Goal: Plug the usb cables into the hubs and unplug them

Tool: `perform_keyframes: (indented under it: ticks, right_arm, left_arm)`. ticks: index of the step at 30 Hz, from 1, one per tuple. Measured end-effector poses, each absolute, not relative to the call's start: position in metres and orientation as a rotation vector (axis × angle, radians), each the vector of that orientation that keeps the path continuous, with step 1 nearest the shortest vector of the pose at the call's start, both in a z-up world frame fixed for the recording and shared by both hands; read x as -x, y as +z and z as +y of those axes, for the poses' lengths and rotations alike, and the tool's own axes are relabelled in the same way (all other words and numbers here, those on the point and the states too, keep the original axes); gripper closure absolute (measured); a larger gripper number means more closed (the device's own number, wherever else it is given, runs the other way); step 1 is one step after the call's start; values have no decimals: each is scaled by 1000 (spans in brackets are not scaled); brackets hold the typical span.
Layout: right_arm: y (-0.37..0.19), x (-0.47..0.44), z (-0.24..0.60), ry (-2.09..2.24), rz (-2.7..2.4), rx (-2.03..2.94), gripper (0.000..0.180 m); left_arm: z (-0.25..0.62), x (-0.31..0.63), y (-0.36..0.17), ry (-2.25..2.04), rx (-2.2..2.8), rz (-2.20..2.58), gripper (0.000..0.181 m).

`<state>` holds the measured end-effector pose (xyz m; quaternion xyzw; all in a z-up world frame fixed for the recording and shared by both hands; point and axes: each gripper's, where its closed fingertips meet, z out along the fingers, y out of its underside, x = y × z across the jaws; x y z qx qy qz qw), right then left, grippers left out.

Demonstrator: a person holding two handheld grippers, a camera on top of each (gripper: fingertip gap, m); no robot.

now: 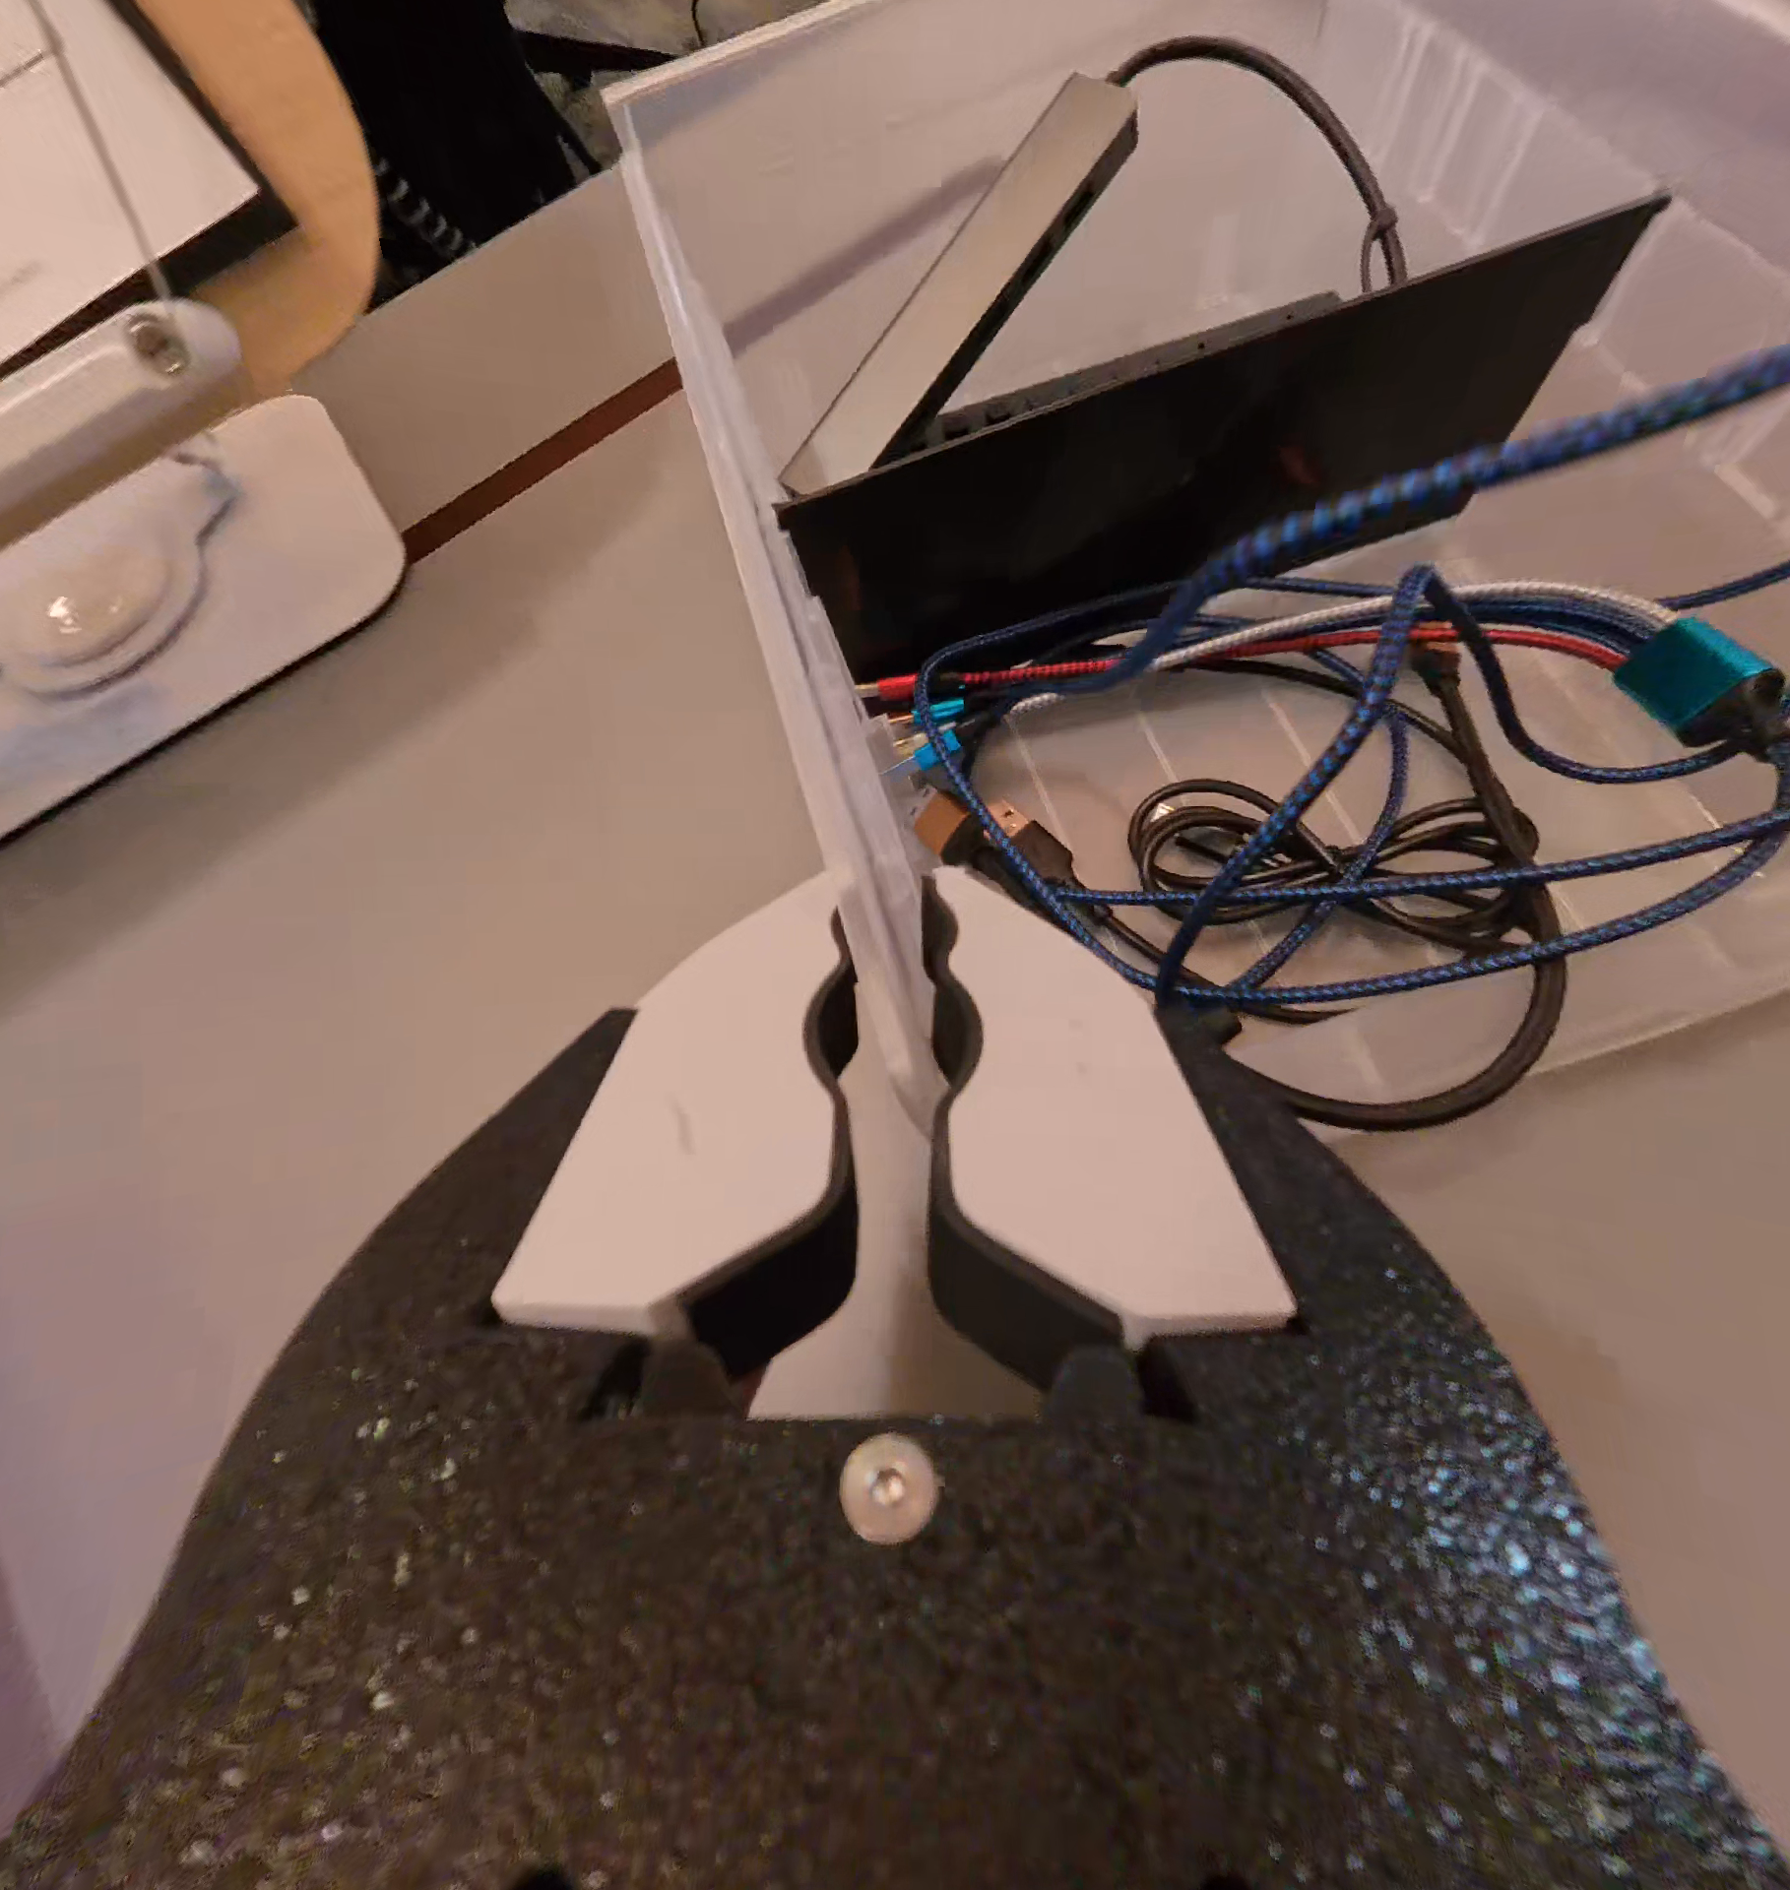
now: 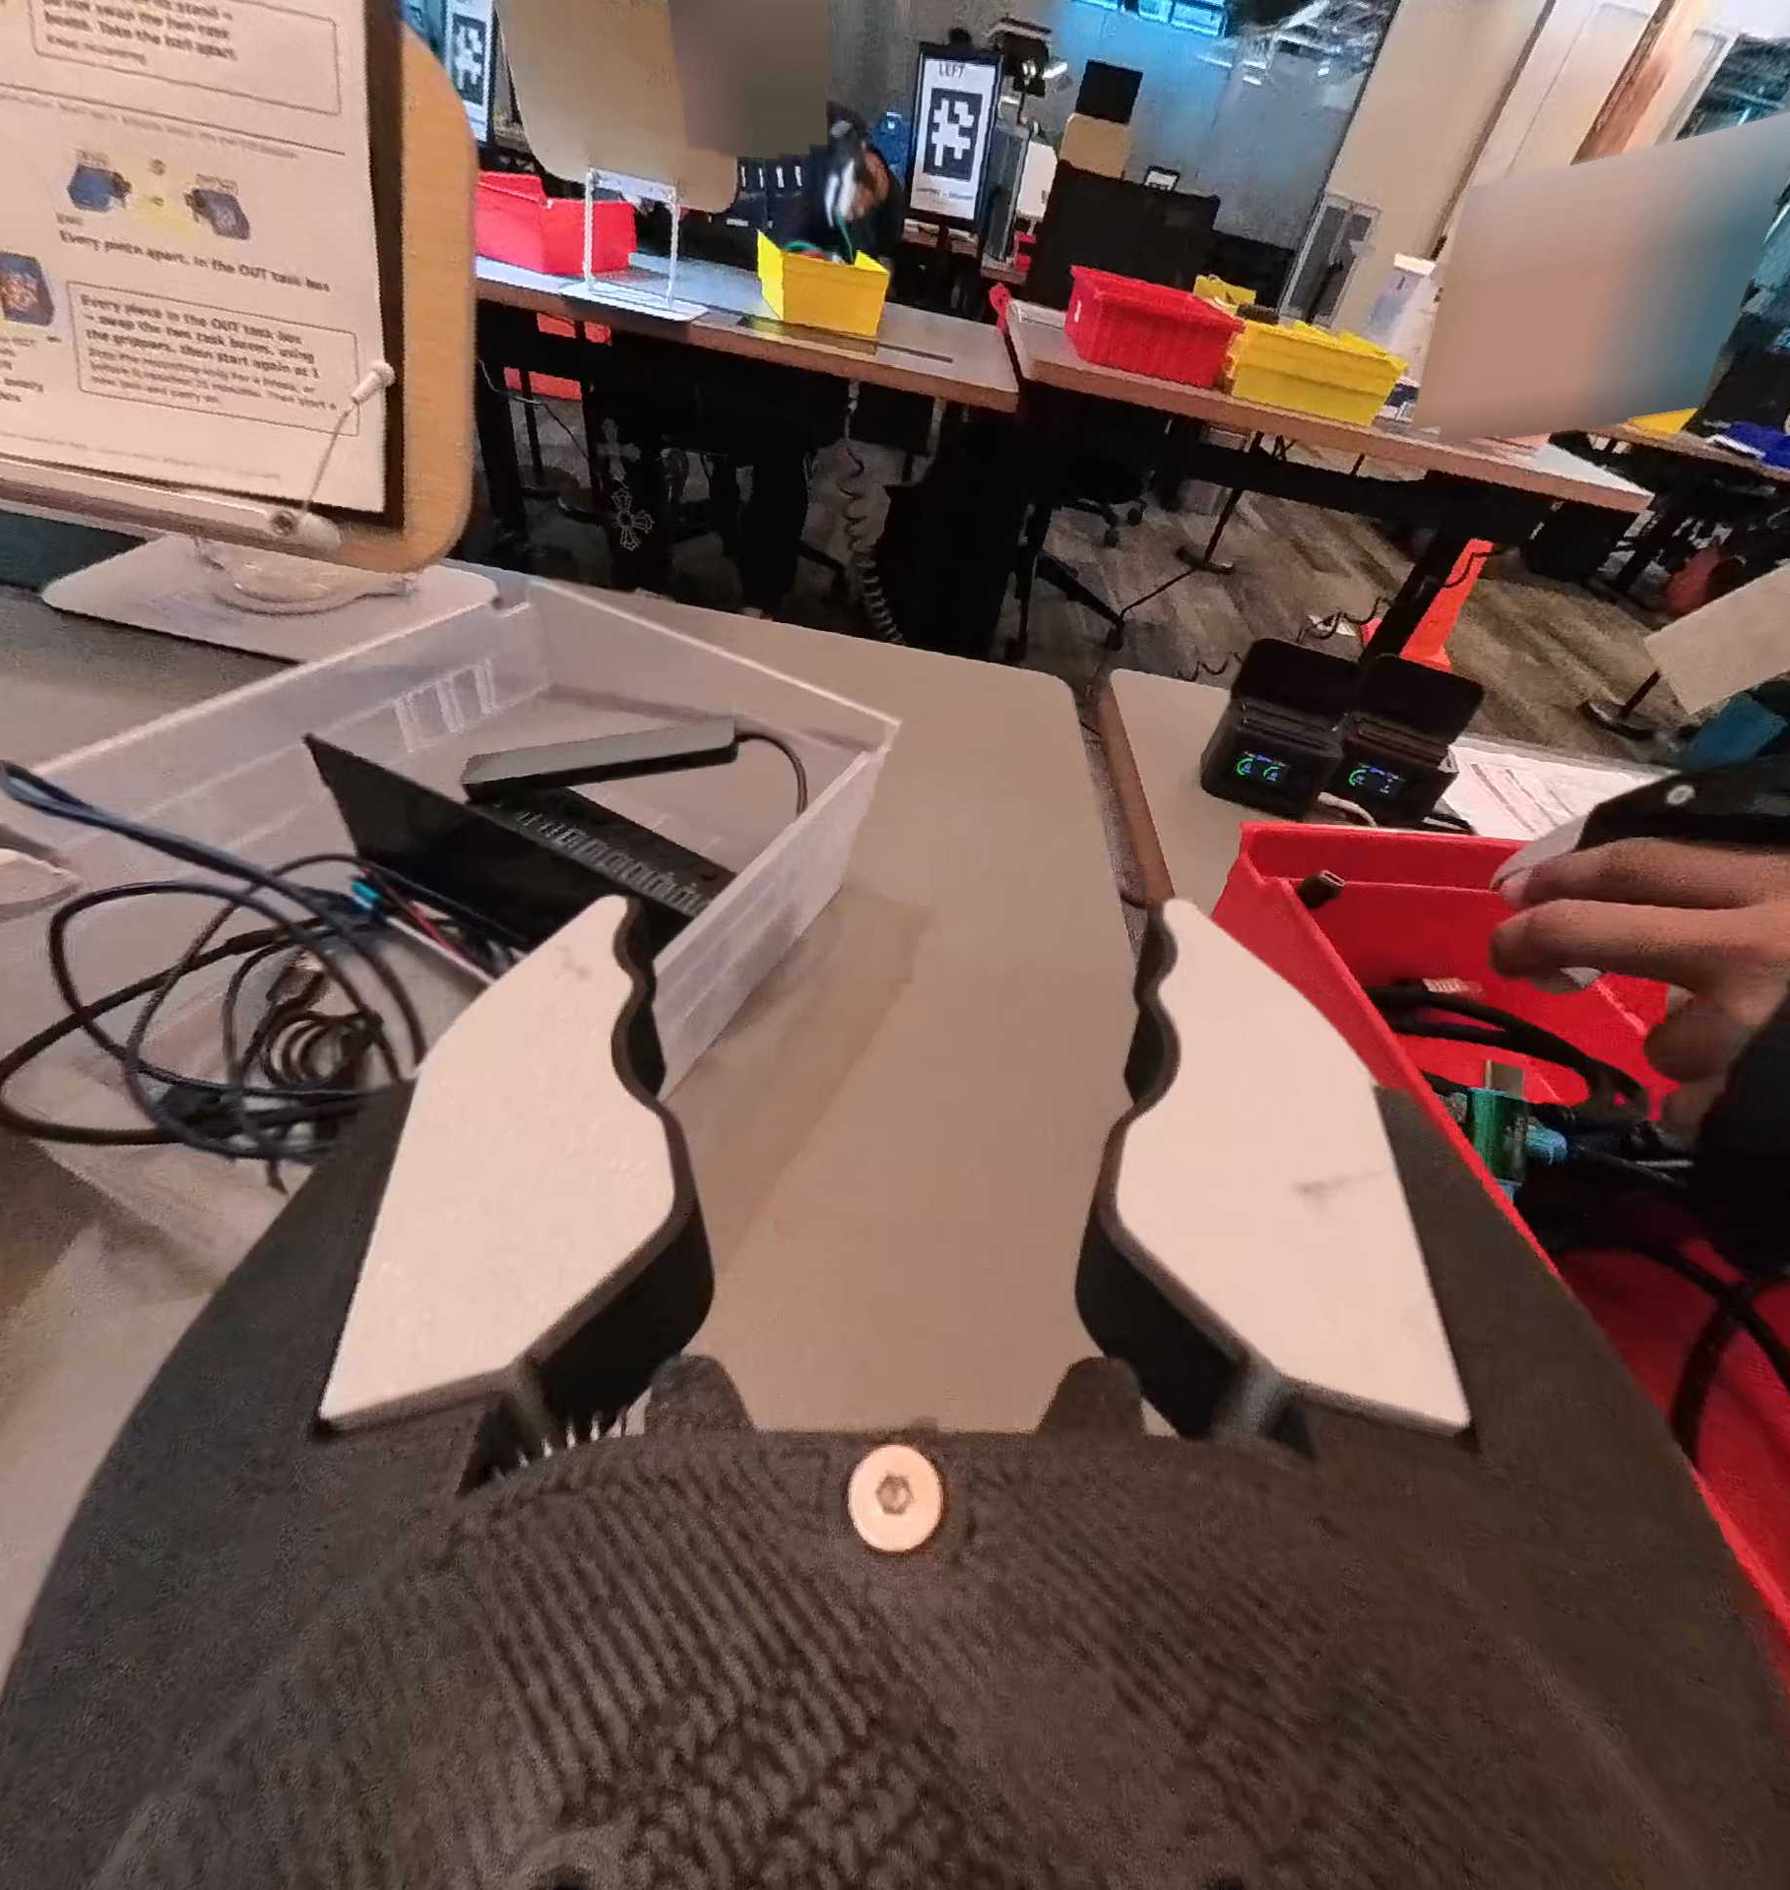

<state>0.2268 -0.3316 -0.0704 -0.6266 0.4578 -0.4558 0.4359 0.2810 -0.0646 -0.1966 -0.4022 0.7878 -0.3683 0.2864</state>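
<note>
Left claw (image 1: 891, 982) pinches the near wall of the clear bin (image 1: 727, 481). Right claw (image 2: 896, 982) is spread wide over bare grey surface (image 2: 932, 1023), gripping nothing. Tangled usb cables (image 1: 1331, 900) lie in the bin's near section. Behind a black divider (image 1: 1177, 470), a slim grey hub (image 1: 983, 266) leans on a black hub (image 2: 604, 849). Right: red bin (image 2: 1382, 910), a hand (image 2: 1648, 920) at its edge.

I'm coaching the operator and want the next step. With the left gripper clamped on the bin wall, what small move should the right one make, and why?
Probably bring the open, empty right gripper left toward the loose cables in the clear bin. The left gripper already pinches its wall, and no cable is held.
</note>
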Motion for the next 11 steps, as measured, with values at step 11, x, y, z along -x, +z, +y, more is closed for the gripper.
perform_keyframes:
  ticks: [11]
  right_arm:
    - [-64,-224,-270,-1084,985,1625,89]
  left_arm:
    - [74,-121,-200,-882,891,2298,168]
